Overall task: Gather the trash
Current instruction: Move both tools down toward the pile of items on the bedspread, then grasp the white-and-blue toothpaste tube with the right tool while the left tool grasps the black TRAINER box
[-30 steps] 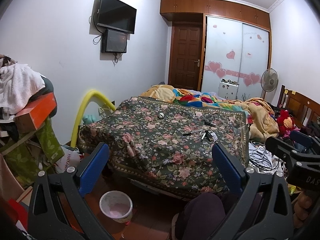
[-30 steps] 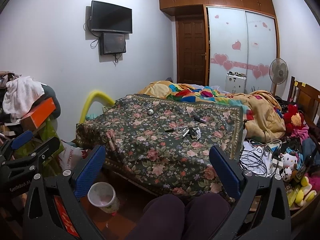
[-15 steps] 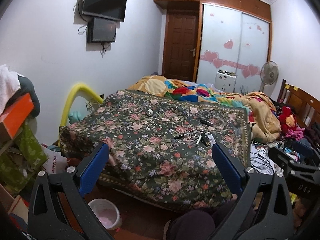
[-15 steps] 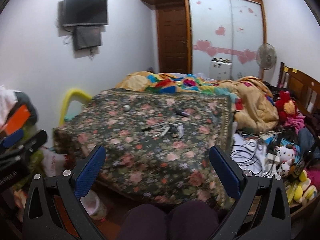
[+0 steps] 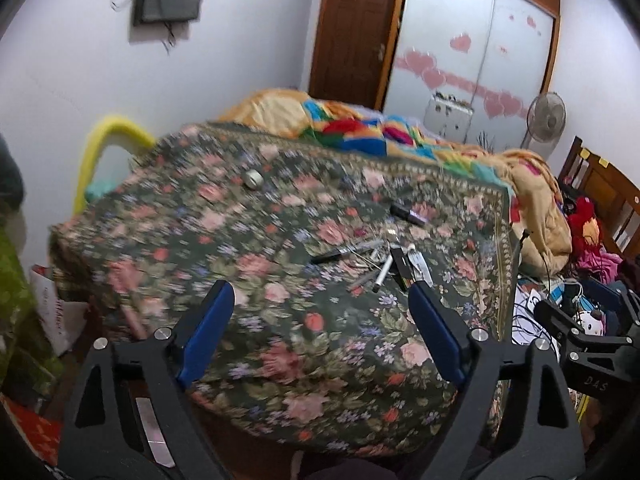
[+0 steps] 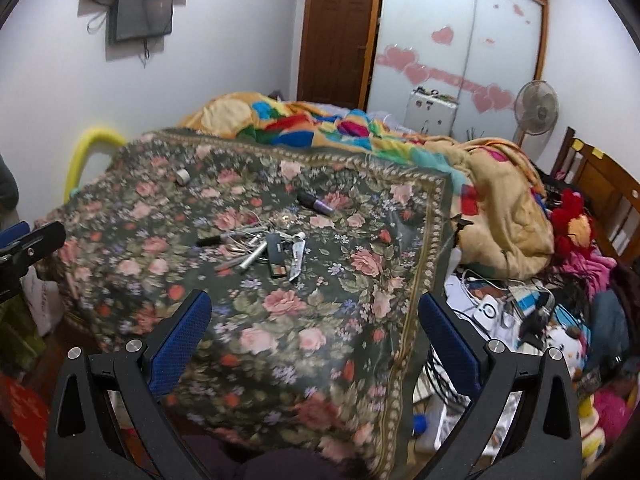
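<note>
A floral cloth (image 5: pixel 280 320) (image 6: pixel 320 320) covers the near end of the bed. A loose heap of small items (image 5: pixel 384 264) (image 6: pixel 272 248) lies on it: pens, a black case, a white tube. Farther back lie a purple and black tube (image 5: pixel 408 213) (image 6: pixel 316 203) and a small tape roll (image 5: pixel 254 178) (image 6: pixel 183 176). My left gripper (image 5: pixel 320 296) hovers over the cloth short of the heap, its jaws closing with nothing between them. My right gripper (image 6: pixel 316 304) stands open over the cloth's near part, holding nothing.
Rumpled colourful bedding (image 6: pixel 480 184) fills the far half of the bed. Cables, plush toys and clutter (image 6: pixel 540 312) crowd the floor to the right. A yellow foam arch (image 5: pixel 100 140) stands on the left. A fan (image 6: pixel 536 108), wardrobe and door are at the back.
Both grippers moved forward toward the bed and tipped down, so the heap looks larger. The pink bin on the floor dropped out of view. The left jaws stand a little narrower.
</note>
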`<state>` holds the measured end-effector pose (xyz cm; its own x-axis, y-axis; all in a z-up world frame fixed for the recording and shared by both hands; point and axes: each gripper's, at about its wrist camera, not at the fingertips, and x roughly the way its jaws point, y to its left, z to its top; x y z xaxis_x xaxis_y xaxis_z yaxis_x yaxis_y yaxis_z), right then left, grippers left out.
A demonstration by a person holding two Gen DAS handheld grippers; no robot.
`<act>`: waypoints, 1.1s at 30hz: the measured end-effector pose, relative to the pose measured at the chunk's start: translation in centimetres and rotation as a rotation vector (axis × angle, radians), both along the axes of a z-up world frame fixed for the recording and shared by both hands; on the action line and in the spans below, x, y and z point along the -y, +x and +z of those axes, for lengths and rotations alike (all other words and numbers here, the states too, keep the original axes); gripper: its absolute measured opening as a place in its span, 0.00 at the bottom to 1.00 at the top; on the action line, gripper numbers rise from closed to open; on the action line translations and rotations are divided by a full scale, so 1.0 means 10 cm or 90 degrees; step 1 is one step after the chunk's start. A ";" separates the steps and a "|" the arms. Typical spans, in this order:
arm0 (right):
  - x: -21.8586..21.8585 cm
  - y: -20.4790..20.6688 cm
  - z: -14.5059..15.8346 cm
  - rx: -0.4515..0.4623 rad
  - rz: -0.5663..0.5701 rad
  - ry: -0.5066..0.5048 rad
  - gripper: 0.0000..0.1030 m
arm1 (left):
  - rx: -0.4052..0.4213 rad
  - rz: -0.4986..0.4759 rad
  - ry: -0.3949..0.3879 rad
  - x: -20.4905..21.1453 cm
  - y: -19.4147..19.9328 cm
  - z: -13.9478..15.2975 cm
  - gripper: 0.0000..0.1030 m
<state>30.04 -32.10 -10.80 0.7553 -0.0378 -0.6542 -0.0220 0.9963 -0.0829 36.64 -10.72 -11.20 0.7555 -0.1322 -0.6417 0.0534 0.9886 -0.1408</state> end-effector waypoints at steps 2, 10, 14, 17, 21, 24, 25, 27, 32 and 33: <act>0.07 0.25 -0.16 -0.019 0.008 -0.003 1.00 | -0.039 -0.012 0.007 0.11 0.27 -0.20 0.87; 0.32 1.06 -0.74 -0.102 0.053 0.065 1.00 | -0.134 -0.080 0.049 0.55 1.01 -0.91 0.87; 0.37 1.52 -1.09 -0.144 0.061 0.092 0.86 | -0.149 -0.107 0.056 0.64 1.27 -1.14 0.87; 0.41 1.81 -1.26 -0.176 0.070 0.112 0.68 | -0.148 -0.115 0.052 0.66 1.43 -1.21 0.87; 0.47 2.10 -1.41 -0.205 0.081 0.161 0.52 | -0.133 -0.126 0.056 0.72 1.56 -1.22 0.80; 0.42 2.20 -1.47 -0.218 0.103 0.172 0.44 | -0.116 -0.126 0.067 0.77 1.60 -1.20 0.75; 0.40 2.21 -1.48 -0.220 0.112 0.174 0.40 | -0.117 -0.127 0.063 0.78 1.62 -1.20 0.69; 0.36 2.23 -1.51 -0.227 0.125 0.177 0.29 | -0.135 -0.139 0.049 0.80 1.65 -1.23 0.55; 0.37 2.17 -1.52 -0.228 0.124 0.162 0.06 | -0.182 -0.162 0.017 0.95 1.73 -1.32 0.33; 0.40 2.16 -1.51 -0.228 0.122 0.166 0.06 | -0.185 -0.166 0.012 1.00 1.74 -1.33 0.33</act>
<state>51.60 -36.08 -25.92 0.4583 0.2804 -0.8434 -0.1890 0.9580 0.2157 54.02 -20.71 -24.49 0.4848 -0.2821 -0.8279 0.2639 0.9496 -0.1690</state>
